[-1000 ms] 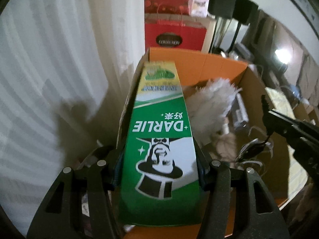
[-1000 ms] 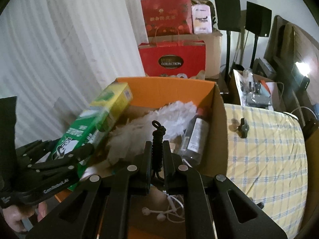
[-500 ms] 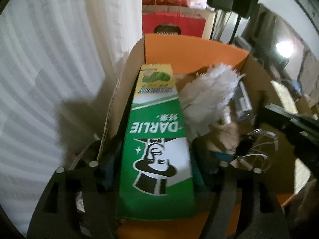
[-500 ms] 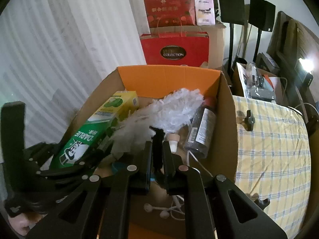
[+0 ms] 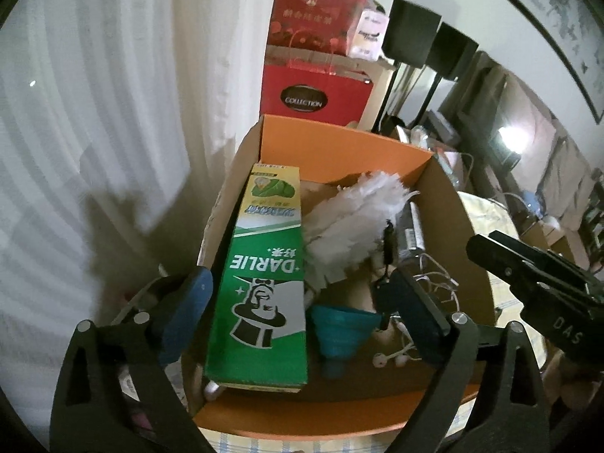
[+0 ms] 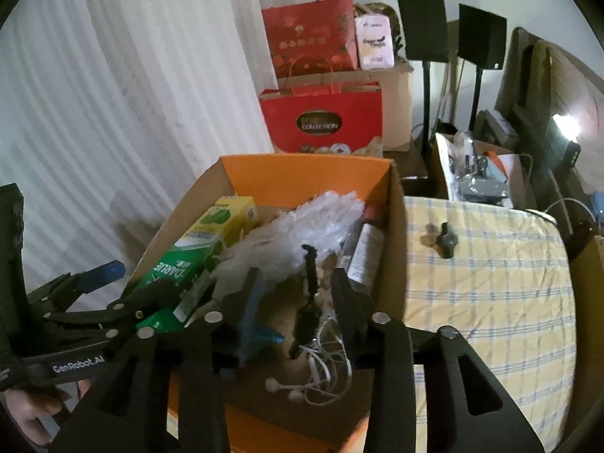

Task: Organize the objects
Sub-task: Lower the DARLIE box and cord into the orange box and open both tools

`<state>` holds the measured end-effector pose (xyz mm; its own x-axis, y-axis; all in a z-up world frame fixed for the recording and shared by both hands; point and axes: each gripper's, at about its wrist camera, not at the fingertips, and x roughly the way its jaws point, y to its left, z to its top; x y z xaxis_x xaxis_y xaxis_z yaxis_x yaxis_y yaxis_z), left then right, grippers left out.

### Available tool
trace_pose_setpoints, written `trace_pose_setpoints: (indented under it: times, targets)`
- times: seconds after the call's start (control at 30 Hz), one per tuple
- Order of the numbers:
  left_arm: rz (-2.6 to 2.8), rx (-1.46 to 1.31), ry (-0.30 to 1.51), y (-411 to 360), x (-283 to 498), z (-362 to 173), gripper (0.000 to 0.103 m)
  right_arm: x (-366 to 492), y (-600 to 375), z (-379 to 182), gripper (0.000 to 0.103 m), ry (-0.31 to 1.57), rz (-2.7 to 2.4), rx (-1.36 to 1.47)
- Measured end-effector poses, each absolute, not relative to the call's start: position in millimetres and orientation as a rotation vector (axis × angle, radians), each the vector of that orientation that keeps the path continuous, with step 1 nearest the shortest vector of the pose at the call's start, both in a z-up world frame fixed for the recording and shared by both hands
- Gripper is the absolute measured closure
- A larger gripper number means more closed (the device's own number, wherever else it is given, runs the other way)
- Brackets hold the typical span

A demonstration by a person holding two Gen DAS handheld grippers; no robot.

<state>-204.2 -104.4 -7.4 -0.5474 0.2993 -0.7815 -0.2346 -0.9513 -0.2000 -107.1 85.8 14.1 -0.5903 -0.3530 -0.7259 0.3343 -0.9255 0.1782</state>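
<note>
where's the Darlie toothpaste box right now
The Darlie box lies in the orange cardboard box, along its left wall, beside the white feather duster.

To my left hangs a white pleated curtain (image 6: 113,94), far ahead red gift bags (image 6: 321,124) and two black speakers on stands (image 6: 449,30), and to my right a checked yellow cloth (image 6: 490,283) beneath a bright lamp (image 6: 564,126).

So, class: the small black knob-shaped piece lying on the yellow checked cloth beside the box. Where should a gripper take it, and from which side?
Grip the small black knob-shaped piece across its raised centre, coming straight down from above. It lies flat and alone on the yellow checked cloth, so its sides are likely too low to catch.
</note>
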Motion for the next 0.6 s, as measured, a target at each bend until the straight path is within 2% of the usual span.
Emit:
trace_pose_setpoints:
  times: [0.07,0.2,0.27,0.37,0.47,0.6]
  targets:
    - [2.532,-1.281,-0.099,-104,-200,-5,0.008,-104,92,18,0.046,-0.037,-2.51,1.146]
    - [2.54,-1.266,-0.108,-105,-196,0,0.008,-99,104,21,0.038,-0.024,-2.516,1.154]
    - [2.545,-1.258,-0.104,-104,-192,2,0.008,-94,110,23,0.029,-0.007,-2.531,1.144]
    - [2.552,-1.24,-0.096,-101,-185,4,0.007,-87,123,24,0.025,0.002,-2.554,1.134]
    - [2.573,-1.209,-0.073,-97,-177,6,0.0,-83,135,24,0.021,0.025,-2.584,1.134]
    - [2.581,-1.181,-0.039,-88,-167,7,0.0,-78,152,25,0.018,0.035,-2.627,1.124]
